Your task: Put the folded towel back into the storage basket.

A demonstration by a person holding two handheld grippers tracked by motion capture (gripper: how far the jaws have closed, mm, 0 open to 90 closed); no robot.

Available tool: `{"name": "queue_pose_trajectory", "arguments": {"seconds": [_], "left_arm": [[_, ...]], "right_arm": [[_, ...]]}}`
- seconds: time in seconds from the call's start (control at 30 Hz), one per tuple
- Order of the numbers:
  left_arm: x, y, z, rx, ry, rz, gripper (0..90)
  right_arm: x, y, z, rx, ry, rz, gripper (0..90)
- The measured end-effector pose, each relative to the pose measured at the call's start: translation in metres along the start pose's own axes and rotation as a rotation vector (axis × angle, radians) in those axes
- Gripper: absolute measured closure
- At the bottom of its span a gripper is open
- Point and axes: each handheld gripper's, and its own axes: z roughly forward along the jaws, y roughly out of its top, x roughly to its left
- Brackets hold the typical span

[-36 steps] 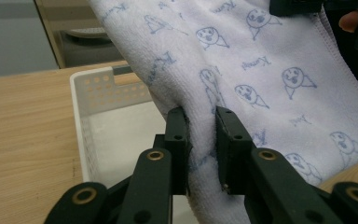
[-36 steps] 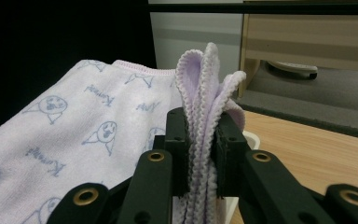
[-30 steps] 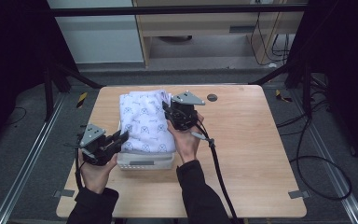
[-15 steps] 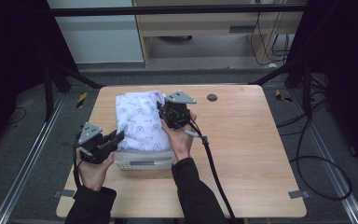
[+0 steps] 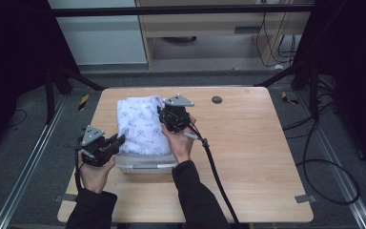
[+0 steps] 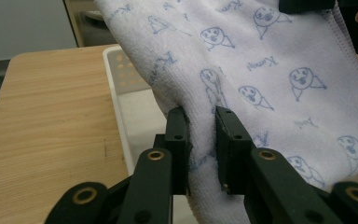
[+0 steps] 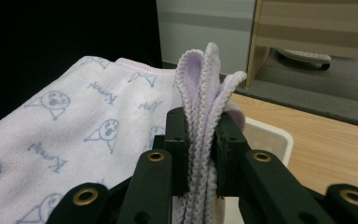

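Both hand-held grippers (image 5: 119, 141) (image 5: 161, 114) clamp the towel (image 5: 140, 125).

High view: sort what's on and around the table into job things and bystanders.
In the job:
- towel, held at two places
- white basket under it
- left tongs, shut on the towel
- right tongs, shut on its bunched edge

Lying about:
- dark round thing in the tabletop
- floor cables
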Motion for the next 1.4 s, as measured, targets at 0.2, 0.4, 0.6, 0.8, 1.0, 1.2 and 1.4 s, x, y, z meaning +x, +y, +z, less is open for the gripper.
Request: {"name": "queue_pose_trajectory", "arguments": {"seconds": [0.2, 0.4, 0.6, 0.8, 1.0, 1.2, 1.4], "left_arm": [[0.000, -0.003, 0.005, 0.016, 0.008, 0.010, 76.0], [0.001, -0.007, 0.012, 0.039, 0.016, 0.016, 75.9], [0.003, -0.010, 0.017, 0.051, 0.026, 0.026, 75.9], [0.002, -0.014, 0.023, 0.072, 0.024, 0.029, 75.9], [0.002, -0.017, 0.029, 0.092, 0.026, 0.034, 75.8], [0.001, -0.022, 0.035, 0.118, 0.037, 0.048, 75.8], [0.001, -0.026, 0.040, 0.137, 0.047, 0.059, 75.8]], "right_arm": [[-0.002, -0.006, 0.006, 0.013, 0.000, 0.005, 78.4], [-0.004, -0.015, 0.013, 0.031, -0.001, 0.010, 78.3], [-0.005, -0.022, 0.020, 0.040, -0.006, 0.014, 78.2], [-0.008, -0.029, 0.024, 0.055, -0.010, 0.019, 78.0], [-0.011, -0.036, 0.027, 0.072, -0.015, 0.022, 77.8], [-0.011, -0.042, 0.033, 0.094, -0.018, 0.022, 77.6], [-0.011, -0.046, 0.036, 0.104, -0.020, 0.023, 77.5]]}}
